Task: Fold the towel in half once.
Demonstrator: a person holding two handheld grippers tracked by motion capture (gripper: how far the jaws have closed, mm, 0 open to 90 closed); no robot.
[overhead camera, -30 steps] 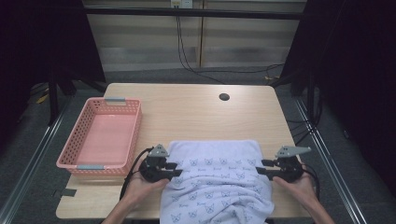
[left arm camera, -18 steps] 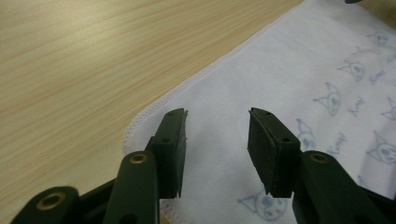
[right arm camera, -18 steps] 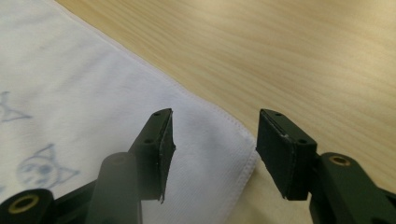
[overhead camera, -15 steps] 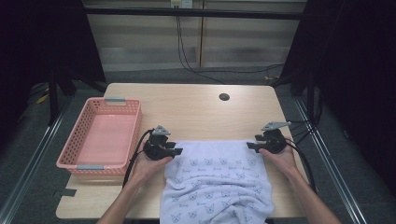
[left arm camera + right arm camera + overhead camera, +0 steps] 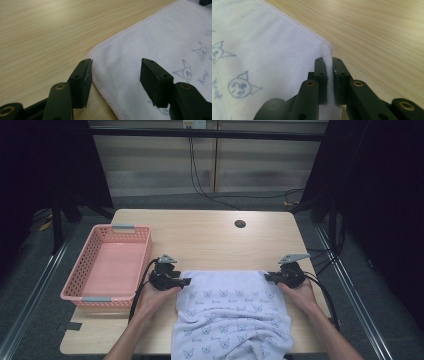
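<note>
**Far edge of the towel laid out, one corner let go**

The white terry towel printed with small grey cat faces (image 5: 232, 312) lies spread across the near middle of the pale wooden table (image 5: 200, 237), its far edge drawn straight and its near end hanging over the table's near edge. At the towel's far right corner the right gripper (image 5: 269, 277) has just clamped down: its jaws are pressed together with the stitched hem pinched between them, plain to see in the right gripper view (image 5: 329, 80). At the far left corner the left gripper (image 5: 187, 281) has been opening; its fingers (image 5: 82, 81) stand spread, one just off the hem on bare wood, the other over the cloth, nothing squeezed.

My read: this is the spreading or first-fold stage. Next the left needs to close on its corner so both can lift together.

A pink plastic mesh basket (image 5: 135, 237) sits by the table's left edge, a round cable hole (image 5: 240, 224) near the far edge. Beyond it, dark curtains, a slatted wall and trailing cables.
</note>
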